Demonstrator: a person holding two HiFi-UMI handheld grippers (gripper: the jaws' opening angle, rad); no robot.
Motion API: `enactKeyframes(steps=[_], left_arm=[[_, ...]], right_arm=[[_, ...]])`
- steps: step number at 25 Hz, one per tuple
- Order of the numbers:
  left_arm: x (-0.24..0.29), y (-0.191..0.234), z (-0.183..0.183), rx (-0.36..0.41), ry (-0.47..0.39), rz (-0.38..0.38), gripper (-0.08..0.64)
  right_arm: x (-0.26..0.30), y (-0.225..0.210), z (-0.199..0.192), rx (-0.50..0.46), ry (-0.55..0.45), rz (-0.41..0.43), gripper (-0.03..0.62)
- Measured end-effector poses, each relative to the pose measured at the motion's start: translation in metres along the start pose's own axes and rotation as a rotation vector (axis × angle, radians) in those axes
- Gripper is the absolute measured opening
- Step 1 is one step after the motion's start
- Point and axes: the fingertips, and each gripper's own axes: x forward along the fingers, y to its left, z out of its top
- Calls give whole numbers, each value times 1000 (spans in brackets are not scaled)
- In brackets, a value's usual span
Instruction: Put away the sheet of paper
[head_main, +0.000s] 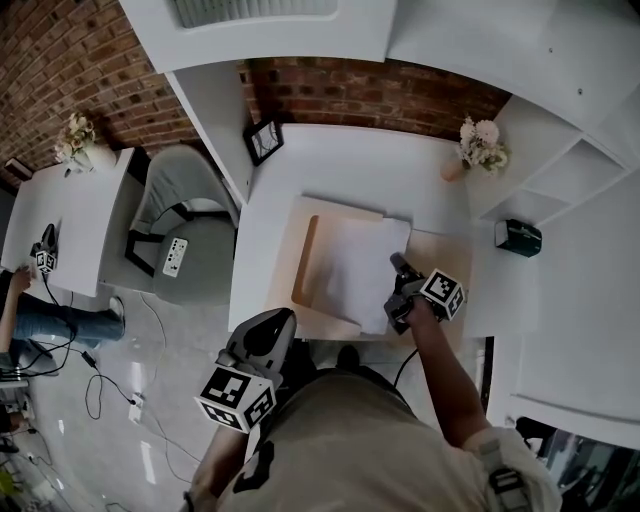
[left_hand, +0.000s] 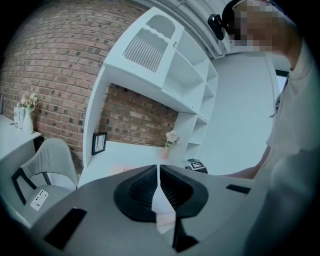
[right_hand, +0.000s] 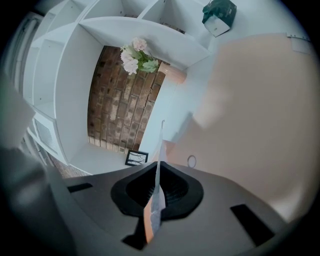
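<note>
Pinching the sheet of paper (head_main: 350, 268), the right gripper (right_hand: 158, 172) hides its grip overhead.

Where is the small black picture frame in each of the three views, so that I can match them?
Head view: the picture frame stands at the back left corner of the desk.
Left gripper view: frame left of centre, slightly below the middle.
Right gripper view: frame low, near centre.
Shared landmark: the pink flowers.
</note>
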Motion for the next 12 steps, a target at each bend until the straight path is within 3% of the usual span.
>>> enactKeyframes(steps=[12], left_arm=[[-7,16,-1,-20,-1,9,29]], right_arm=[[17,-7,-8,-11,14,-4,28]])
